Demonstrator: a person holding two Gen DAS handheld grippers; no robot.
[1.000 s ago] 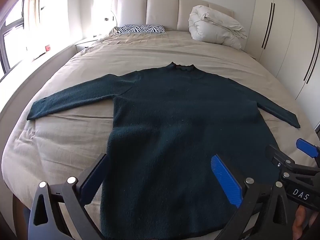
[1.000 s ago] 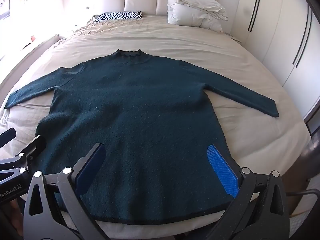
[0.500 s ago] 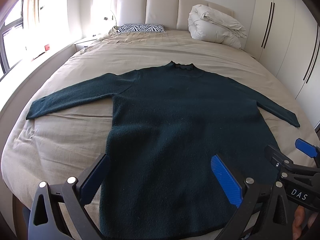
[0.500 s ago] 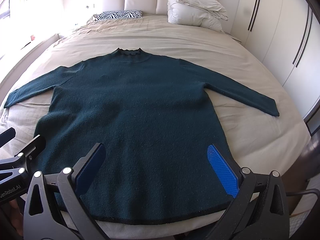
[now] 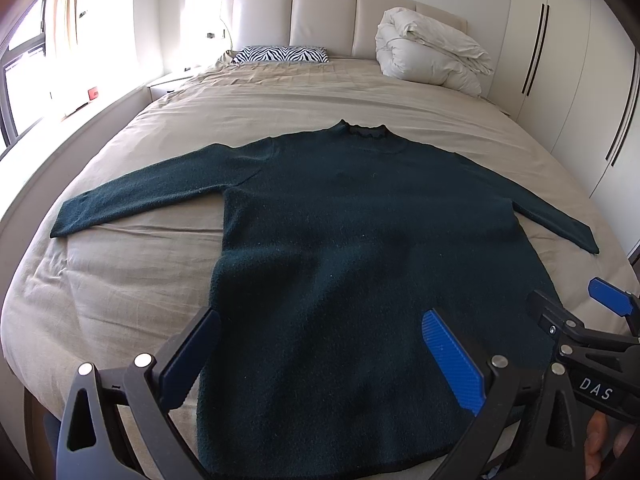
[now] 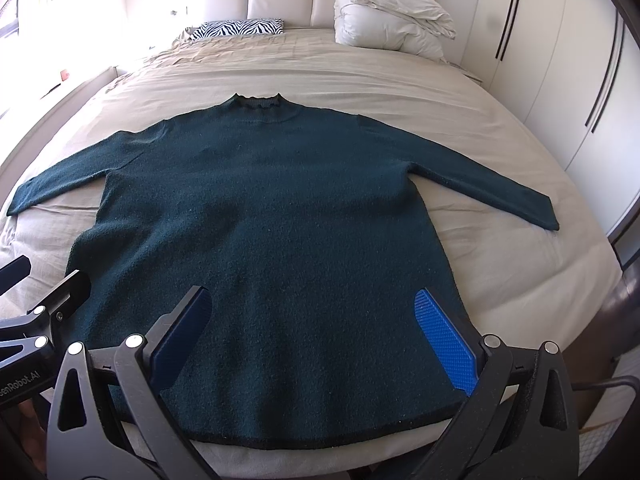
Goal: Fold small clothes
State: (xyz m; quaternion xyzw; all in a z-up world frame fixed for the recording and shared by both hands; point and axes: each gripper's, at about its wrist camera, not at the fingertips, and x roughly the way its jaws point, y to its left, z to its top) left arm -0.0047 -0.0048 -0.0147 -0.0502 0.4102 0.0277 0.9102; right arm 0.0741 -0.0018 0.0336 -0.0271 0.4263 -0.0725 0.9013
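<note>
A dark teal long-sleeved sweater (image 5: 360,240) lies flat on the beige bed (image 5: 132,276), collar toward the headboard, both sleeves spread out; it also shows in the right wrist view (image 6: 272,216). My left gripper (image 5: 320,348) is open and empty, held above the sweater's lower left part near the hem. My right gripper (image 6: 316,328) is open and empty above the hem's middle. The right gripper also shows at the right edge of the left wrist view (image 5: 576,312). The left gripper shows at the left edge of the right wrist view (image 6: 44,284).
A zebra-print pillow (image 5: 280,55) and a folded white duvet (image 5: 432,60) lie by the padded headboard (image 5: 324,12). White wardrobe doors (image 5: 580,80) stand along the right. A window and low ledge (image 5: 60,120) run along the left.
Both grippers have barely shifted; the sweater lies as before and both stay open.
</note>
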